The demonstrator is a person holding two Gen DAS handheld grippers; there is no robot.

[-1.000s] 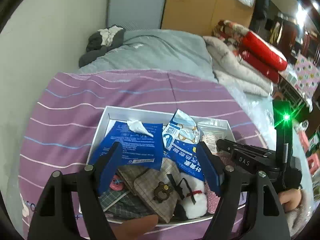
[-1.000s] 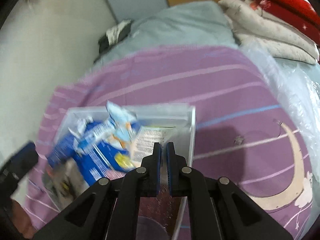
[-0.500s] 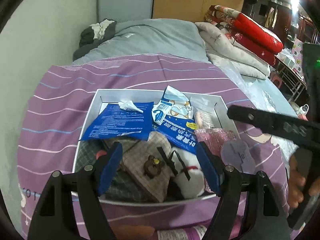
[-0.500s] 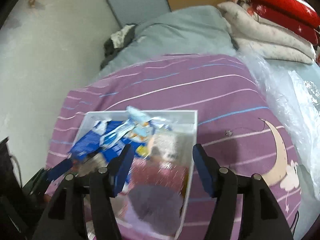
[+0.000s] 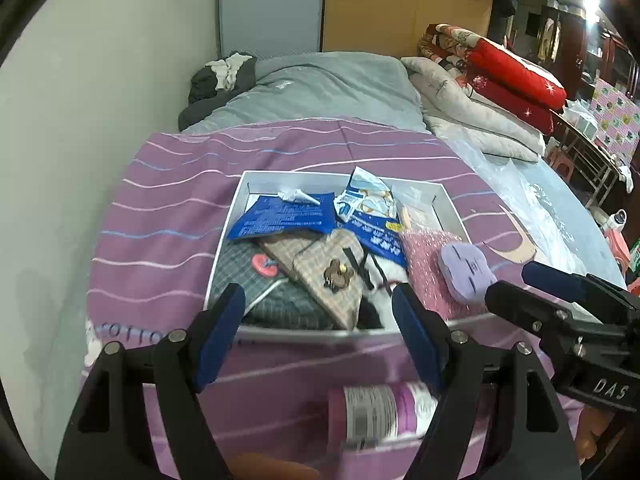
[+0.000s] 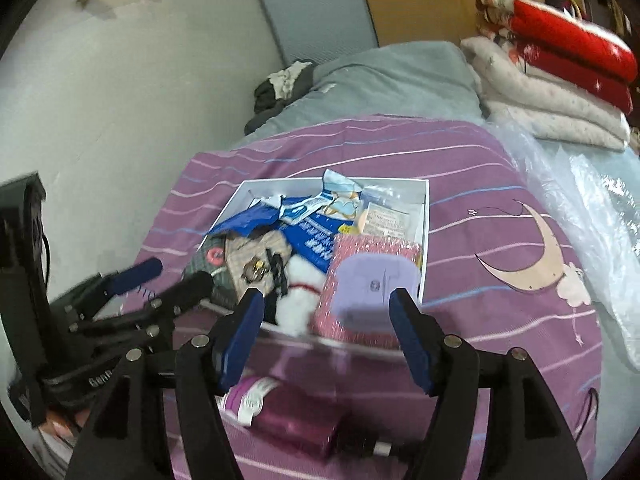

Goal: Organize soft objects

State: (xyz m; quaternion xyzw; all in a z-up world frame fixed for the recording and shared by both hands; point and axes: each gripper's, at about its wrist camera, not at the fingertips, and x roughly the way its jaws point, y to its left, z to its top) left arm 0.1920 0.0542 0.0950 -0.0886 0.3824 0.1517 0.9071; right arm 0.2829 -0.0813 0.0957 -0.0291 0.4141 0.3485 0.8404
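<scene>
While both tongs hang over the bed, nothing is gripped.

Left tongs (image 5: 318, 308): apart and empty, poised just short of the box's near rim.

Right tongs (image 6: 326, 308): apart and empty too, at the box's near right corner, with the purple pad showing between the fingers but untouched.

Box (image 5: 240, 200): white and shallow, sitting on the purple striped sheet (image 5: 160, 200); used here as the landmark.

Purple pad (image 5: 466, 274): lies on top of the pink cloth at the box's near right corner, partly over the rim.

Pink cloth (image 6: 360, 248): sparkly, folded, filling the box's right side at the near end.

Plaid pouch (image 5: 332, 272): in the box's middle, a small brown charm on it; grey check fabric (image 5: 256, 276) sits in the near left part.

White plush (image 6: 300, 288): in the box at the near edge, between the pouch and the pink cloth.

Blue packets (image 5: 284, 216): lying across the box's far half, with a torn wrapper and a clear bag beside them.

Bottle (image 5: 380, 412): purple with a white label, on its side on the sheet, outside the box and just nearer than its front rim.

Progress: judging by the full box, most soft things are already gathered. Left to do, probably: settling the overhanging pad and cloth inside. Whether the bottle belongs is unclear.
</scene>
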